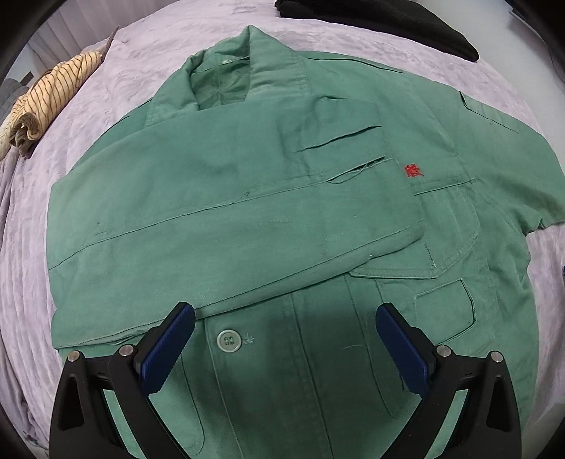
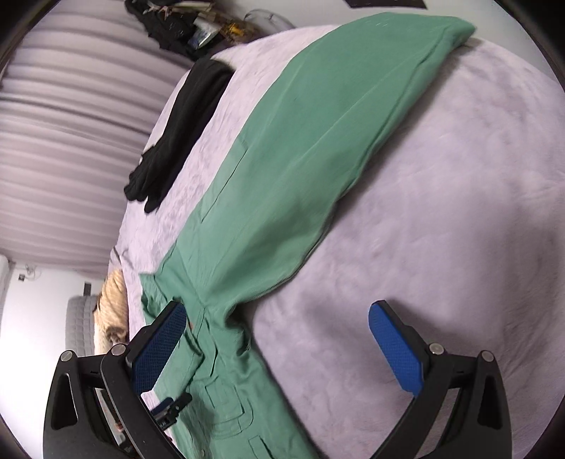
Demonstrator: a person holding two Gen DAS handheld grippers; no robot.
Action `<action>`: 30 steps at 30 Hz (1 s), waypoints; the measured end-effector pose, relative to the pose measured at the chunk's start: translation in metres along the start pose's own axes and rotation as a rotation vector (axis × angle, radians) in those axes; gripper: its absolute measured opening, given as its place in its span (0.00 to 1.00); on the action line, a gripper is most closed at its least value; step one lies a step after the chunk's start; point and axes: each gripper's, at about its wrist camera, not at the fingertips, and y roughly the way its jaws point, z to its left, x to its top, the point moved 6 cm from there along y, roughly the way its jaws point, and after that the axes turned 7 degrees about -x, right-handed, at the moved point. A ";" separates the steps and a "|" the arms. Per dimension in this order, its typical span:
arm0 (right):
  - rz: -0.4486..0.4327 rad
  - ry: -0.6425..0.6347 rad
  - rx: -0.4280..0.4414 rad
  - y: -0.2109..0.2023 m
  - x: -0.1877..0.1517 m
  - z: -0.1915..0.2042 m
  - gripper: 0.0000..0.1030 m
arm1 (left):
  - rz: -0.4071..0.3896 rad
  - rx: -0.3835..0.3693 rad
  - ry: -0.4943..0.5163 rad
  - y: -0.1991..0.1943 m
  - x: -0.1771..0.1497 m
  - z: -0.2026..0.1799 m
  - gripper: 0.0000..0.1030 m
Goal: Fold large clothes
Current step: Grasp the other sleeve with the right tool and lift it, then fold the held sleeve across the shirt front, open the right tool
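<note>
A large green jacket (image 1: 282, 197) lies front-up on a lilac bed cover (image 1: 148, 49), collar at the far side. One sleeve (image 1: 219, 226) is folded across its chest. My left gripper (image 1: 284, 317) hovers open above the button placket near the hem, nothing between its blue pads. In the right wrist view the jacket's other sleeve (image 2: 317, 141) stretches out flat over the cover (image 2: 441, 212) toward the far corner. My right gripper (image 2: 277, 317) is open beside the sleeve's shoulder end, holding nothing. The left gripper's tip (image 2: 171, 406) shows low at the left over the jacket.
A black garment (image 1: 406, 24) lies at the far edge of the bed, also visible as the black garment (image 2: 183, 134) beside the green sleeve. A striped cream cloth (image 1: 53, 91) is bunched at the left edge. Clutter (image 2: 197, 24) sits beyond the bed.
</note>
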 end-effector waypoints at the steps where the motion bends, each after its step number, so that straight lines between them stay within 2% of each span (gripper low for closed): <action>1: -0.008 0.021 0.008 -0.001 0.004 -0.005 1.00 | 0.003 0.001 0.006 0.001 0.002 -0.003 1.00; 5: -0.035 0.111 0.043 -0.005 0.021 -0.025 1.00 | 0.014 -0.017 0.030 0.004 0.008 -0.018 1.00; 12: -0.080 0.188 0.101 -0.005 0.059 -0.042 1.00 | 0.028 0.015 0.039 0.009 0.021 -0.038 1.00; 22: -0.088 0.176 0.128 0.015 0.103 -0.036 1.00 | 0.045 0.007 0.020 0.020 0.034 -0.059 1.00; 30: -0.108 0.224 0.185 0.020 0.124 -0.034 1.00 | 0.054 -0.011 0.017 0.029 0.031 -0.064 1.00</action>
